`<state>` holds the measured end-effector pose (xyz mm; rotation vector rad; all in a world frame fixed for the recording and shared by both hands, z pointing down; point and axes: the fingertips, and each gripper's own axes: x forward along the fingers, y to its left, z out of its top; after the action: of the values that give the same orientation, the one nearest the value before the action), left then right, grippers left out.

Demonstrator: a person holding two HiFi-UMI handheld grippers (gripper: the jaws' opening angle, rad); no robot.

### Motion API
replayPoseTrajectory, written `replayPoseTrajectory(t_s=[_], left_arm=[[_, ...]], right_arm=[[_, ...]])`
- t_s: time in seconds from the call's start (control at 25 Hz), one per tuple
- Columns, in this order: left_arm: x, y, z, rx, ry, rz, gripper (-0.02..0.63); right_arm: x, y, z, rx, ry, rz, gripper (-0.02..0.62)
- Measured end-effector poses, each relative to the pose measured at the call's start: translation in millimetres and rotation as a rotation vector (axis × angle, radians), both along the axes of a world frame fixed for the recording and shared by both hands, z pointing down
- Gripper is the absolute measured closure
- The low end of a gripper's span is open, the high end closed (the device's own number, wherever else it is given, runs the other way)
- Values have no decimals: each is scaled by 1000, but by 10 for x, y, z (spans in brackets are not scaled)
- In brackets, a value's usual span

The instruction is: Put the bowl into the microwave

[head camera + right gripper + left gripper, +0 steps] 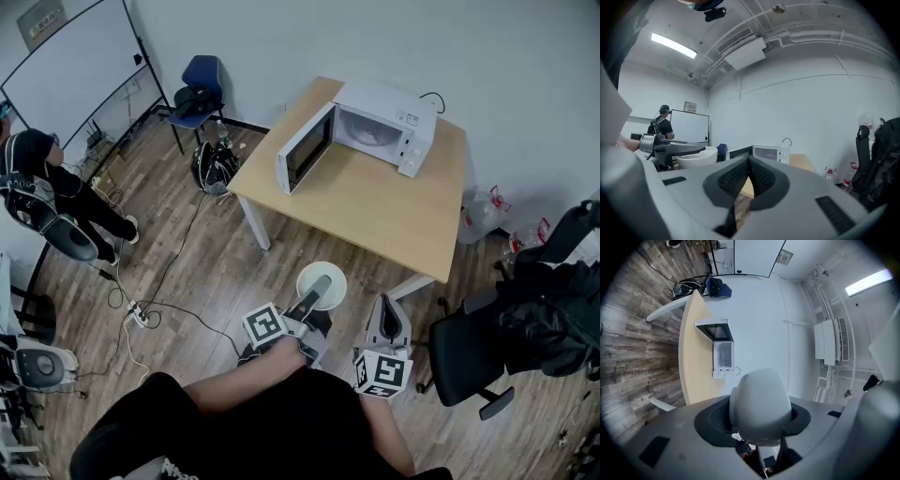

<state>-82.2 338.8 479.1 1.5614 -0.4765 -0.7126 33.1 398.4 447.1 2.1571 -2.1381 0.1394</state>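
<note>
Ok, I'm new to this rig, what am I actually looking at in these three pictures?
There is no robot arm: a person holds a two-jaw gripper in each hand. One picture comes from a camera on the person's head, looking down. The other two cameras ride on the grippers and look along their jaws. The left gripper is clamped on a white bowl, held in the air short of the wooden table. The right gripper is shut and empty. On the table stands the microwave, its door open.
</note>
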Motion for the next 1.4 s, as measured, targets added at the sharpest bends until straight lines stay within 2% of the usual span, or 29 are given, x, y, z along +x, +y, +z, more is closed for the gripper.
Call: replayPoseTrajectory(t_s=[0.12, 0.28, 0.44, 0.6, 0.8, 1.04, 1.4], left_arm=[[59, 18, 33, -11, -6, 6, 385], [72, 66, 126, -29, -35, 10, 385], [117, 106, 213, -30, -61, 28, 385], [50, 95, 387, -58, -121, 31, 385], [129, -20, 256, -29, -50, 43, 385], [309, -203, 339, -52, -30, 94, 385], [481, -1038, 386, -68, 3, 94, 385]], right_arm=[[16, 13, 31, -5, 3, -5, 535], [72, 89, 70, 6, -89, -2, 535], [156, 150, 100, 15, -70, 26, 535], [189, 212, 171, -1, -94, 60, 535], [271, 165, 249, -28, -85, 104, 534], [344, -34, 295, -49, -33, 132, 534], [472, -856, 344, -86, -5, 109, 534]])
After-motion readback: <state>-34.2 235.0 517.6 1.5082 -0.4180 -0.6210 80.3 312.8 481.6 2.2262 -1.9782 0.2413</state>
